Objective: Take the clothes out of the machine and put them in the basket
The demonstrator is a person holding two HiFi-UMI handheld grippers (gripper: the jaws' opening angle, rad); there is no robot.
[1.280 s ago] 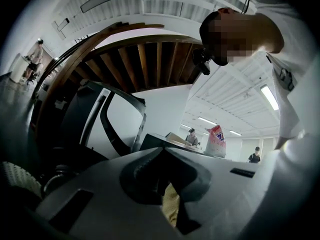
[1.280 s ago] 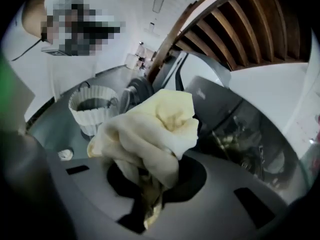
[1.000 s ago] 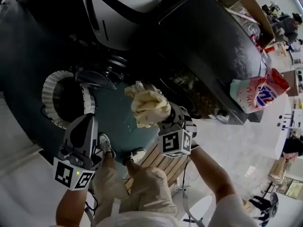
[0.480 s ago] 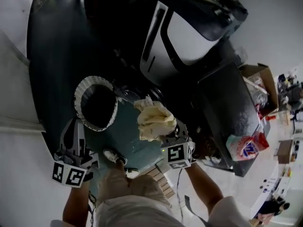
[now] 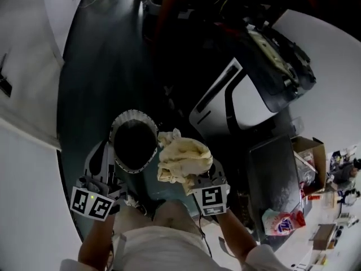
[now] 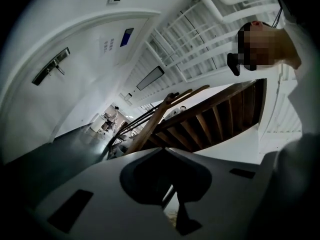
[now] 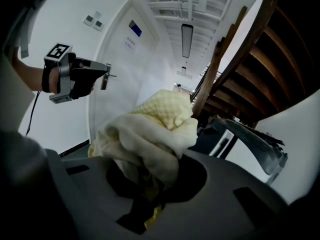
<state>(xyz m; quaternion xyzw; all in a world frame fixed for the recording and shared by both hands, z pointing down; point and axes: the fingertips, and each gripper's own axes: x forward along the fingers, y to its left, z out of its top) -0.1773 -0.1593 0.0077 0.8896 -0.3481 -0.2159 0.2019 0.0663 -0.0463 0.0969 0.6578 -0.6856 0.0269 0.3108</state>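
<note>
R claw (image 7: pixel 148 210) is clamped on the yellow cloth (image 7: pixel 156 126). Its jaws are nearly together and pinch the cloth's lower folds, w/ a bit of yellow poking out below the pinch. The rest of the cloth is a loose bunch that swells up & fwd past the claw tips. It fills the middle of the right gripper view & hides the tips themselves. The cloth is up in the air, off the dark floor (image 5: pixel 101 66).

In the head view the bunch sits right in front of the R claw's marker cube (image 5: pixel 211 198). Its left edge comes just beside the right side of the basket (image 5: pixel 134 113) rim; can't tell if cloth & rim touch. The cloth is outside the basket's dark opening. Basket is round w/ a white ribbed wall and stands on the floor just ahead of the person's legs (image 5: pixel 169 219).

L claw (image 6: pixel 171 204): jaws drawn close, only a thin slit btwn them, nothing gripped. It's at the rim's left, opposite the cloth, so the basket lies btwn the 2 claws. In the right gripper view the L claw shows up at the left, well apart from the cloth, in front of a white door (image 7: pixel 125 54).

Washing machine (image 5: pixel 251 103), white w/ dark trim, is beyond & right of the cloth, apart from it. A wooden stair (image 7: pixel 265 59) rises at the right.
</note>
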